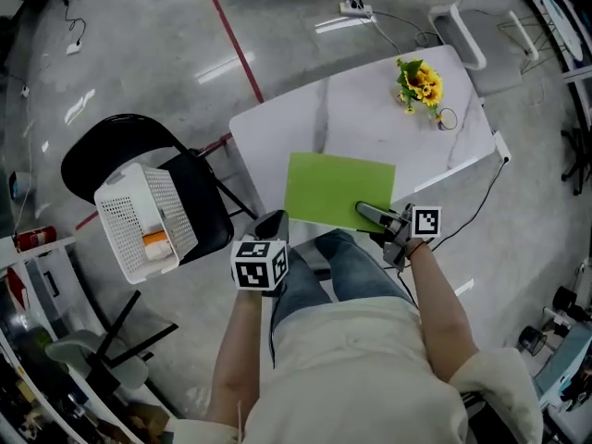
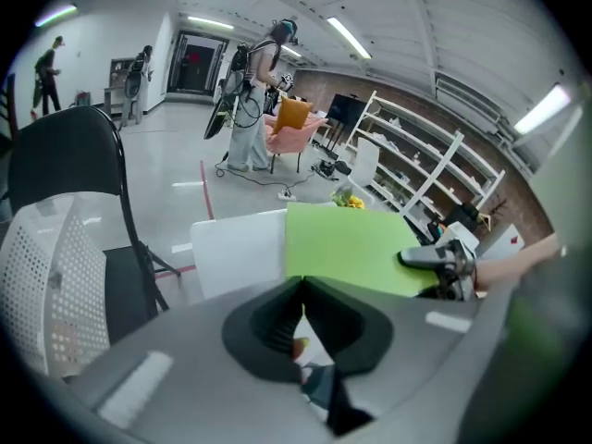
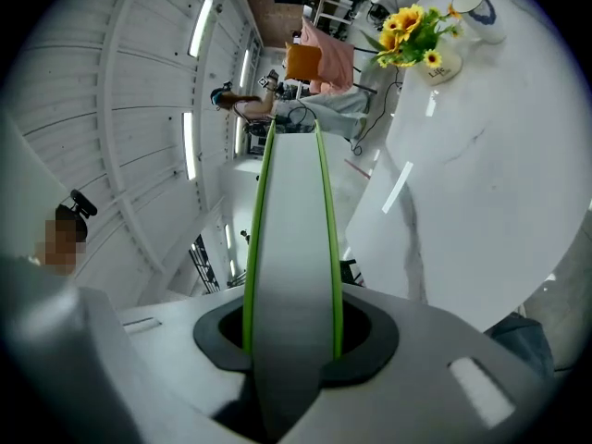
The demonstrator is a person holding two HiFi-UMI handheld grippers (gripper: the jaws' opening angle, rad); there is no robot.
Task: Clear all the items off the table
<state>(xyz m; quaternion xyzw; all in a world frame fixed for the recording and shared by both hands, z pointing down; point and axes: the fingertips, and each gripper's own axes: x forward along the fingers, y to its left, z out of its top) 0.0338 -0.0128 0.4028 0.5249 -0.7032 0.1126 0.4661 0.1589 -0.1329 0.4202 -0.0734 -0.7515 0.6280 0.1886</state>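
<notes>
Holding the folder (image 1: 338,188) by 1 near corner, our right gripper (image 1: 375,218) has its jaws clamped across the thin edge, with the folder spread over the table's (image 1: 351,109) near side. We judge it light and fairly stiff, yet likely to sag or swing from so small a bite (a smooth cover may slip too); a hold nearer mid-edge would steady it. Our left gripper (image 1: 271,225) is closed on nothing. The basket (image 1: 139,220) sits on a chair to our left.

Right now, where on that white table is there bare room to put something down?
The table's left side, from its edge to the green book in the right gripper, is bare. Crowded only at the far right corner, around the sunflowers.
</notes>
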